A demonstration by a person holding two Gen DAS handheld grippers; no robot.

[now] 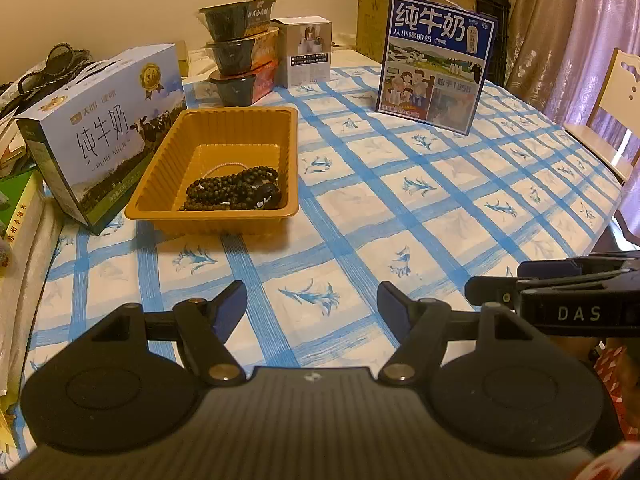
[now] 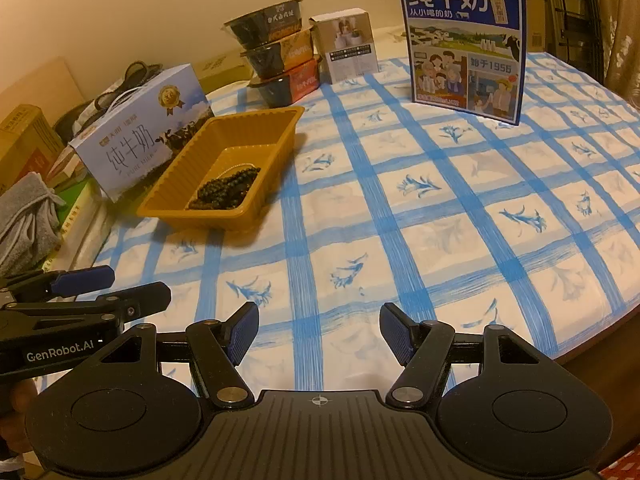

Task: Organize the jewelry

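A tan plastic tray [image 1: 236,120] sits on the blue-checked tablecloth at the left; it also shows in the right wrist view [image 2: 256,118]. Dark bead strands [image 1: 236,190] and a thin pale chain lie piled in its near right corner, also seen in the right wrist view [image 2: 226,190]. My left gripper [image 1: 312,304] is open and empty, low over the cloth, well short of the tray. My right gripper [image 2: 319,330] is open and empty beside it. Each gripper shows at the edge of the other's view: the right one [image 1: 560,292], the left one [image 2: 84,292].
A light blue milk carton [image 1: 100,128] lies left of the tray. Stacked black food bowls [image 1: 240,52] and a small white box [image 1: 308,52] stand behind it. A dark blue milk box [image 1: 436,64] stands upright at the far right. A chair [image 1: 612,120] is beyond the table's right edge.
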